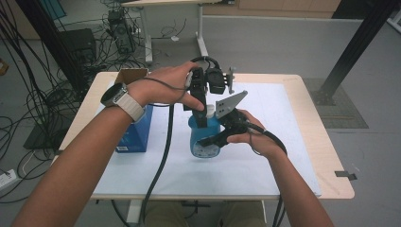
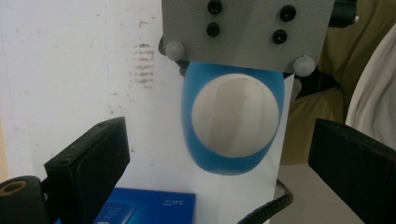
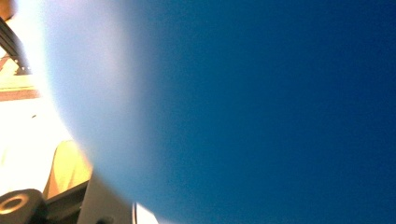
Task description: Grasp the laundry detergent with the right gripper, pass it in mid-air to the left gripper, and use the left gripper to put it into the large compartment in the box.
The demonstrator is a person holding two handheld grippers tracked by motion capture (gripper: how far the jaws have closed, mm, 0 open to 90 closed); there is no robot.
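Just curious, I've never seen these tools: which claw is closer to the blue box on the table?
Left. The left claw hangs over the blue bottle, just right of the blue box; the right claw grips that bottle's far side.

The left gripper (image 1: pixel 200 106) is black, with blocky flat-faced jaws and a thick black cable (image 1: pixel 161 156) trailing from it. The right gripper (image 1: pixel 213 137) is black too and carries a grey three-cornered plate (image 2: pixel 247 30) set with four black screws and two white knobs. A ribbed black cable (image 2: pixel 273 207) runs below that plate. The person's left wrist wears a watch (image 1: pixel 113 94) on a pale band.
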